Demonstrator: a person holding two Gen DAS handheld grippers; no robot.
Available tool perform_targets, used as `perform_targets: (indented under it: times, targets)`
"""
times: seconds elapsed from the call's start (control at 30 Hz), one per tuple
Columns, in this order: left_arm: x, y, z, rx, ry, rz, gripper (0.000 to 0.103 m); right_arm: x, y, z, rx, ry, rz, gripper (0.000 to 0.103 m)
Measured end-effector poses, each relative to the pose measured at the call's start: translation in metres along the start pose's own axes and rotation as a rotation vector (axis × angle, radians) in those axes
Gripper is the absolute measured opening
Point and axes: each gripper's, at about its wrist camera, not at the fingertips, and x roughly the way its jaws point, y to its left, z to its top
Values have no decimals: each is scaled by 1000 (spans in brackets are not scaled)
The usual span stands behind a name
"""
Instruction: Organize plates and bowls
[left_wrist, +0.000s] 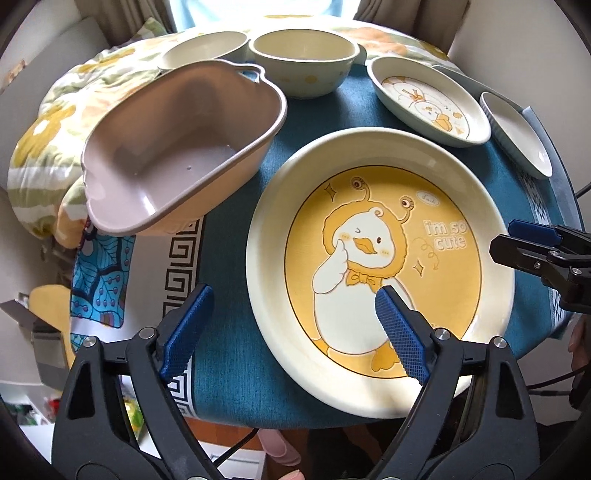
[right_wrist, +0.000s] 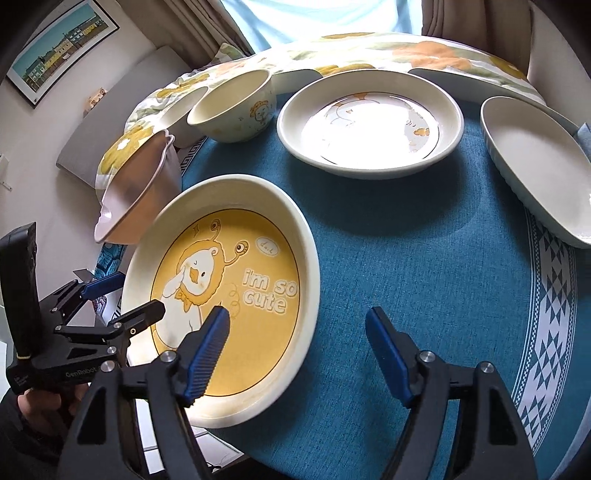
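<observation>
yellow duck-print ceramic plate (left_wrist: 380, 273) lies under the spread, empty left gripper (left_wrist: 291, 332); right gripper (right_wrist: 297, 354), likewise released, straddles its rim.

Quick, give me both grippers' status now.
Left gripper: open, holding nothing, one finger over the yellow duck plate.
Right gripper: open, empty, astride that plate's rim.

Left gripper (left_wrist: 291, 328) is held low with jaws spread wide, nothing clamped. Right gripper (right_wrist: 297, 354) is likewise held level, jaws parted wide, nothing gripped between the pads.
</observation>
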Motion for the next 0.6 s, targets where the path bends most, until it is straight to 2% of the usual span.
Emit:
perform_targets:
  times: [0.07,0.17,0.3,0.33,0.37,0.4,0.5,0.6]
  targets:
    - [-16,-4,2,20,-22,-3,88,-14,1,0,-3,-2,1,72]
    - [-50,-15,9,64,-75,-22,88,-50,0,0,5,-72,-37,72]
    - [-95,-37,31,153,-179,-99,88,-102,-16,-5,78,-175,-85,73]
    - [-104,-45,40,181,-208,-122,91,-113,-20,-7,103,-201,-101,77]
    - [-112,-56,50,206,-233,-143,98,-123,-25,-10,127,-227,-120,94]
    - [-119,-66,62,232,-255,-165,101,-134,-28,-11,146,-257,-142,103]
    - [-139,-100,98,321,-336,-248,103,-162,-36,-17,179,-337,-227,103]
    - [-144,-140,130,405,-348,-329,103,-182,-49,-19,205,-351,-325,103]
